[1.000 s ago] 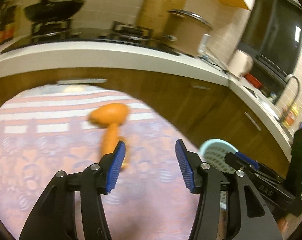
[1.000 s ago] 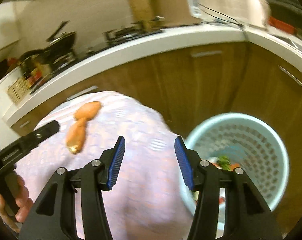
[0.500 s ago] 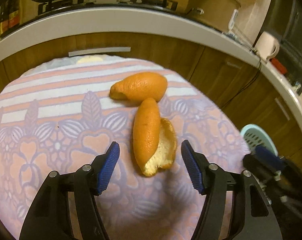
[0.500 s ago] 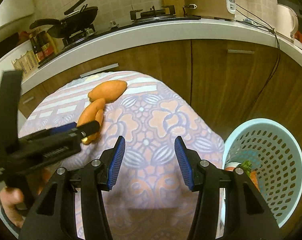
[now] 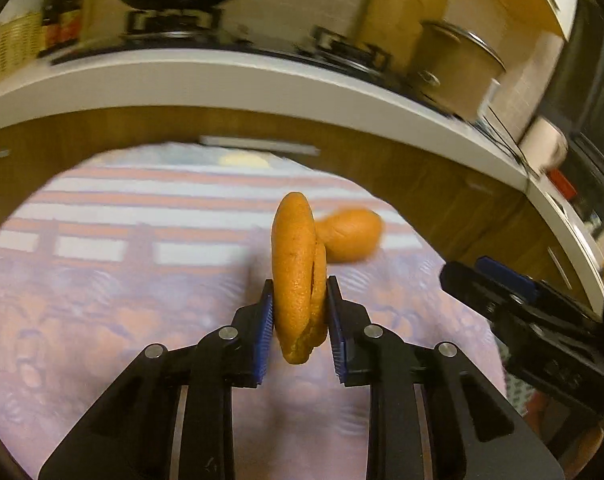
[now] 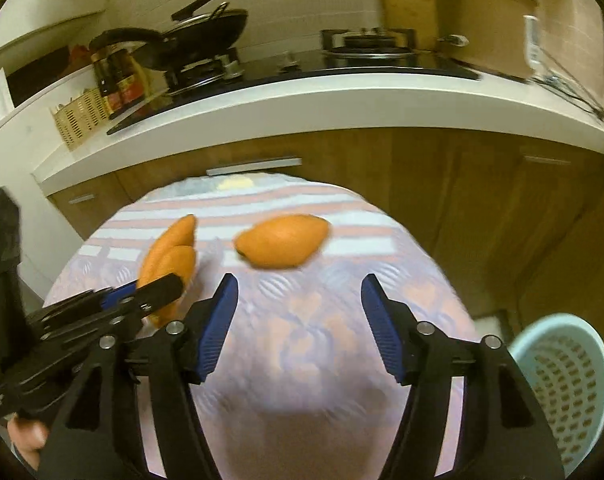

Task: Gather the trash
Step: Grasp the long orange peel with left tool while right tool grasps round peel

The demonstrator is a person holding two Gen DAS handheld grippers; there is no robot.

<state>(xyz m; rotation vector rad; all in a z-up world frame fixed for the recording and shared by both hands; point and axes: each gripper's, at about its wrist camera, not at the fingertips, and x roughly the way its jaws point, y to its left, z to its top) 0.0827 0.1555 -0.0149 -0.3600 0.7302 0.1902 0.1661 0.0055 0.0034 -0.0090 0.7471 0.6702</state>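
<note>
Orange peel is what you are clearing, and one piece is now in your grip: the left hand-held gripper (image 5: 298, 312) has just been closing and its blue pads are clamped on the folded peel (image 5: 298, 280) at the centre of the left wrist frame. The second peel (image 6: 282, 246) lies on the patterned cloth of the surface (image 6: 314, 340), upper middle of the right wrist frame, just ahead of your right hand-held gripper (image 6: 300, 320) — its jaws have just been opening and stand wide apart with nothing between them. The pale blue basket (image 6: 562, 392) waits at the lower right. By my reading, both peels are yet to be binned — one is gripped, one untouched.
</note>
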